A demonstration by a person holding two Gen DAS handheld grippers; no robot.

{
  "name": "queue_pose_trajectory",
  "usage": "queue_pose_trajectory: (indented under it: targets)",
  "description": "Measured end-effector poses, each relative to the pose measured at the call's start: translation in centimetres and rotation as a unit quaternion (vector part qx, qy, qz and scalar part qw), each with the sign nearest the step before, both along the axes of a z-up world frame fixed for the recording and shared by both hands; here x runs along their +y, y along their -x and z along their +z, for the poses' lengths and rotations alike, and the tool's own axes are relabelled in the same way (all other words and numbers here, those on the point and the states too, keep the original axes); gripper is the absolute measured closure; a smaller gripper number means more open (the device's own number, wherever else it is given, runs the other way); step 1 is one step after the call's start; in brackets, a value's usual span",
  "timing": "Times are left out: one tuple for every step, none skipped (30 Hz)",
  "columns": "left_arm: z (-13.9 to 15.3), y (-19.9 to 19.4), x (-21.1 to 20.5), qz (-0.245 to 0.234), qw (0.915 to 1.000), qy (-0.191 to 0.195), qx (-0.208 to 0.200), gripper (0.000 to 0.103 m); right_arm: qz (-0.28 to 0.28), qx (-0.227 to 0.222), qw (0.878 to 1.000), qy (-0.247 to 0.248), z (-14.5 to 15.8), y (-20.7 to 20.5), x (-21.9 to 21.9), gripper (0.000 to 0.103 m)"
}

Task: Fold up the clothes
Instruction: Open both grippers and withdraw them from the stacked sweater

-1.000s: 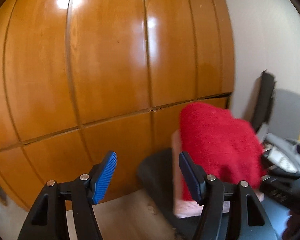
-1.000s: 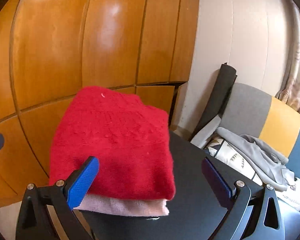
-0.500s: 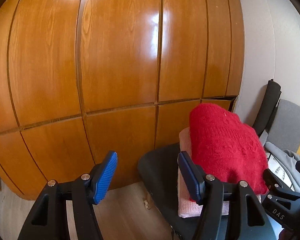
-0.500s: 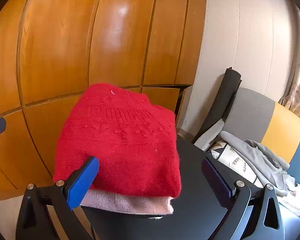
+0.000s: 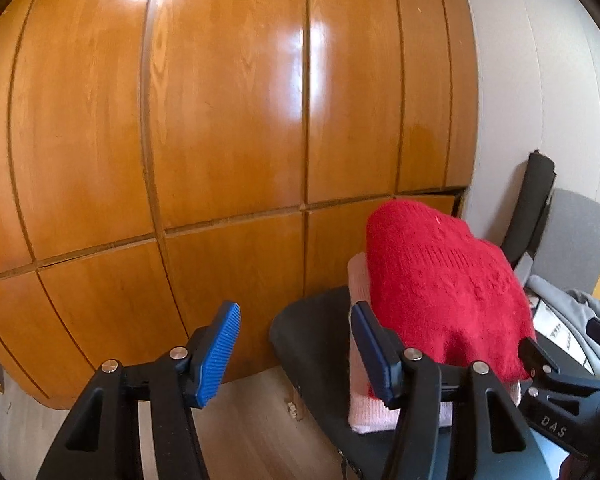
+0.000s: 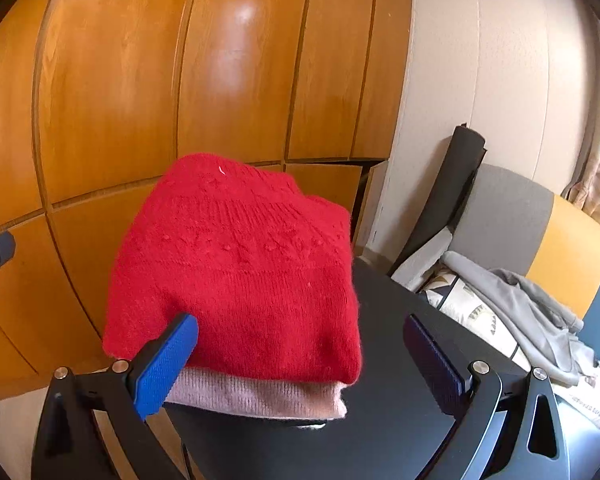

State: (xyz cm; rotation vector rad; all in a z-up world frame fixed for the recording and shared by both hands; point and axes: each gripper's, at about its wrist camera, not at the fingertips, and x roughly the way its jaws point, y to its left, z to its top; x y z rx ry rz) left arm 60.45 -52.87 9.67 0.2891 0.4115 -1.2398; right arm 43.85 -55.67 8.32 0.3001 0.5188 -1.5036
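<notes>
Sweater [image 6: 240, 268], red, folded atop pink knit [image 6: 260, 398], beyond spread jaws of both empty grippers.

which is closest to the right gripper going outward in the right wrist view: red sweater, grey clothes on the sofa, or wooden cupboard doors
From the right gripper:
1. Red sweater: folded on a pink one, on the black chair seat, just ahead by the left finger.
2. Grey clothes: heaped on the sofa, off to the right.
3. Wooden cupboard doors: farthest, behind the sweater.
</notes>
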Motion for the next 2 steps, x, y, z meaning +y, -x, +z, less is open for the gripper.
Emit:
queue_pose_trajectory:
  targets:
    - [-0.11, 0.13, -0.04, 0.0, 1.0, -0.003, -0.002, 0.044, -0.001, -0.001, 1.0, -0.001, -0.02, 0.07, -0.01, 0.0]
    - [-0.22, 0.27, -0.08, 0.0, 1.0, -0.005, -0.003, 0.044, -0.002, -0.001, 1.0, -0.001, -0.02, 0.1, 0.01, 0.0]
